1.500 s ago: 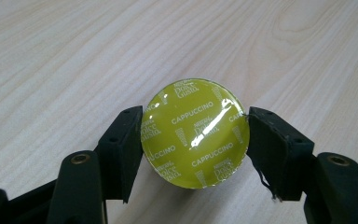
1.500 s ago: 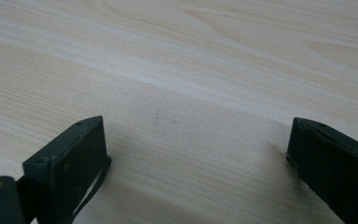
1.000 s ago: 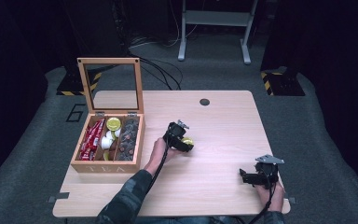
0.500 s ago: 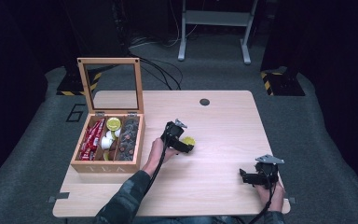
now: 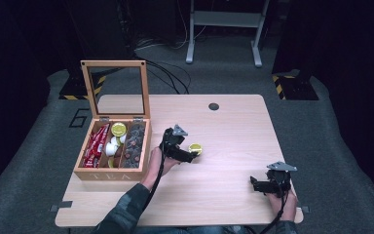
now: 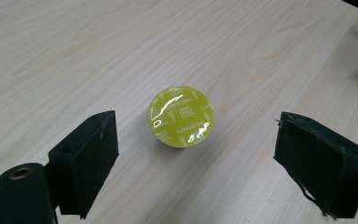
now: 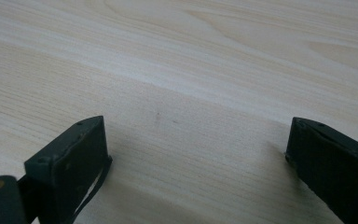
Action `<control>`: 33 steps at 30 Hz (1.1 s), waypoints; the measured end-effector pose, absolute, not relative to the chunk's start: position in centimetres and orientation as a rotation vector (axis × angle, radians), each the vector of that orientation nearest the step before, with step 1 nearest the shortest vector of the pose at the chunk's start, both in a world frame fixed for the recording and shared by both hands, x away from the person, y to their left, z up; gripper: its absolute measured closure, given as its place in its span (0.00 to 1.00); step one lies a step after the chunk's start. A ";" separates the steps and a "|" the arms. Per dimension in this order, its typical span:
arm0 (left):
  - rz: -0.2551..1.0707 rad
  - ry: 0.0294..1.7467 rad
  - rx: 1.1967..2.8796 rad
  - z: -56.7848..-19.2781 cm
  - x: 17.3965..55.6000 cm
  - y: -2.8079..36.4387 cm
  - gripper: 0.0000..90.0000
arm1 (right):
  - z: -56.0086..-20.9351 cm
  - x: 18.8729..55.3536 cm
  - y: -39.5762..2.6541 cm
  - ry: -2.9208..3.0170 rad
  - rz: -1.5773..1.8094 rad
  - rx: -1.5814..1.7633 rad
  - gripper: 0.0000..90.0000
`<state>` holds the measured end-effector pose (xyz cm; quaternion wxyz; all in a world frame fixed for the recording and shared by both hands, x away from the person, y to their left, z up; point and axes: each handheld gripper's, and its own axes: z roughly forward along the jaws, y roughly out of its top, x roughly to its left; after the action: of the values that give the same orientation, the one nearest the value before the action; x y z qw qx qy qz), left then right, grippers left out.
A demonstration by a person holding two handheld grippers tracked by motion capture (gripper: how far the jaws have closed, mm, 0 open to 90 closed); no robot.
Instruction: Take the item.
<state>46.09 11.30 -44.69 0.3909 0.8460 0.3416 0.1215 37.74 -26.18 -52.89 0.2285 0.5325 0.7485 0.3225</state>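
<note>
Yellow-green foil tops the coffee capsule (image 6: 180, 116) that sits flat on the wooden table (image 5: 233, 122), just right of the open tea box (image 5: 113, 168). We see our left gripper (image 5: 189, 155) just above and left of it — its jaws have just been opening and now stand wide, the capsule lying free on the wood between and beyond the pads (image 6: 91, 154), touching neither. Our right gripper (image 5: 256, 185) rests near the table's near right corner, well apart from the capsule — its jaws spread wide too, nothing but bare wood between them.
</note>
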 end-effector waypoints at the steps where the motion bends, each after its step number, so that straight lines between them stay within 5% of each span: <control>1: 0.309 0.868 2.149 -44.7 46.1 11.3 0.14 | -52.9 37.7 -26.2 2.061 0.888 1.466 0.05; 33: 0.621 0.982 1.968 -41.8 35.1 25.5 0.07 | -52.9 37.7 -26.2 2.065 0.881 1.469 0.05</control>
<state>35.07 25.53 -41.76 0.4153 0.7833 0.3910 0.2471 37.74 -26.19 -52.87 0.2273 0.5331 0.7495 0.3199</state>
